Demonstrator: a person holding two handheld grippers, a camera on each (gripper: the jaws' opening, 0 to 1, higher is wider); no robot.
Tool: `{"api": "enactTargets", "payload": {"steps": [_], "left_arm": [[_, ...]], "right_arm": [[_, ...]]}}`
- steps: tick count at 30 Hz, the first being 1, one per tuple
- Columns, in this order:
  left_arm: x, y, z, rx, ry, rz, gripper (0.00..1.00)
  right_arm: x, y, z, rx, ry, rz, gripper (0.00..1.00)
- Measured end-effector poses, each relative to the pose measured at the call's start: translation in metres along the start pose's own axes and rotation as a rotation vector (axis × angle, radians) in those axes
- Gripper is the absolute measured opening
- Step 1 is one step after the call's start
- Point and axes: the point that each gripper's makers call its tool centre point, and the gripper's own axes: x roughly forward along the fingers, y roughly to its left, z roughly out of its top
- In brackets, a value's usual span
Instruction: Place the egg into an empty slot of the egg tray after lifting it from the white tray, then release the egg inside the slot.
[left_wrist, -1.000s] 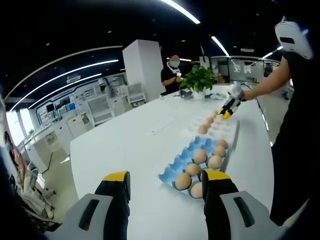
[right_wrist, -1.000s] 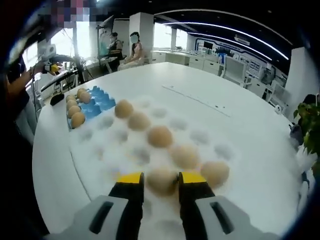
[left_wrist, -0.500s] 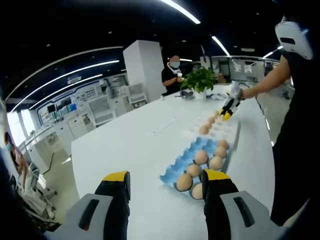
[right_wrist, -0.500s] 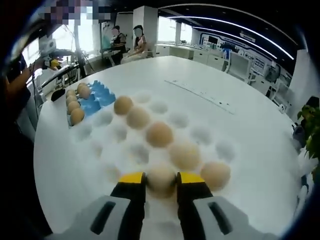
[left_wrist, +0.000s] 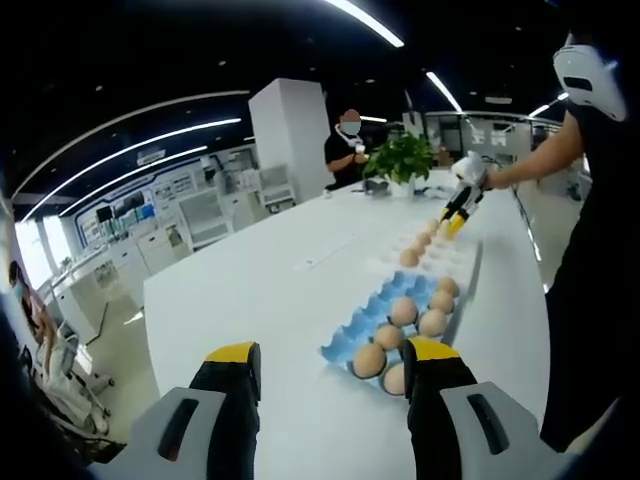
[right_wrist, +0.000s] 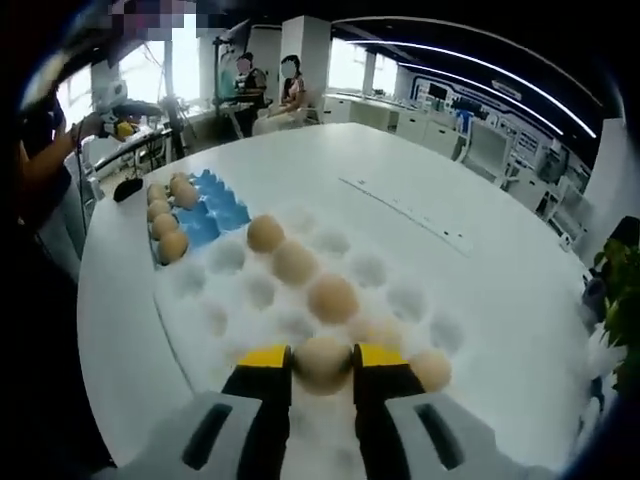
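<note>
In the left gripper view, the left gripper (left_wrist: 330, 362) hangs over the white table (left_wrist: 250, 300) with its 2 yellow-tipped jaws spread wide and nothing between them. Just past its right jaw lies the blue egg tray (left_wrist: 385, 315), with 5 eggs showing along its near and right side and empty slots toward its left and far end. Beyond that tray sits the white tray (left_wrist: 440, 262), a row of eggs on it. Farther right, the right gripper (left_wrist: 456, 210) is held above the white tray's far end by the person's outstretched arm (left_wrist: 530, 165). A potted plant (left_wrist: 400, 160) stands at the far end of the table.

In the right gripper view, the blue egg tray (right_wrist: 200, 210) lies at the left with 4 eggs along its left edge. To its right the white tray (right_wrist: 250, 300) carries a diagonal row of eggs. At bottom centre the right gripper (right_wrist: 322, 360) is clamped on the egg (right_wrist: 322, 362), which sits between the yellow tips above the white tray's near edge, clear of its hollows.
</note>
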Motion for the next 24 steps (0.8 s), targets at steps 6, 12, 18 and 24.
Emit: {"api": "enactTargets", "payload": {"steps": [6, 12, 18, 24], "left_arm": [[-0.001, 0.001, -0.003, -0.003, 0.004, 0.001, 0.58], [0.000, 0.001, -0.006, -0.010, 0.007, 0.002, 0.58], [-0.001, 0.000, -0.006, -0.008, 0.006, -0.001, 0.58], [-0.001, 0.000, -0.006, -0.007, 0.008, 0.001, 0.58]], "right_arm": [[-0.008, 0.001, 0.011, 0.005, -0.020, 0.004, 0.23], [-0.010, 0.009, 0.028, -0.029, -0.041, 0.033, 0.23], [-0.004, 0.029, 0.059, -0.078, -0.094, 0.082, 0.23], [-0.001, 0.036, 0.066, -0.088, -0.104, 0.097, 0.24]]}}
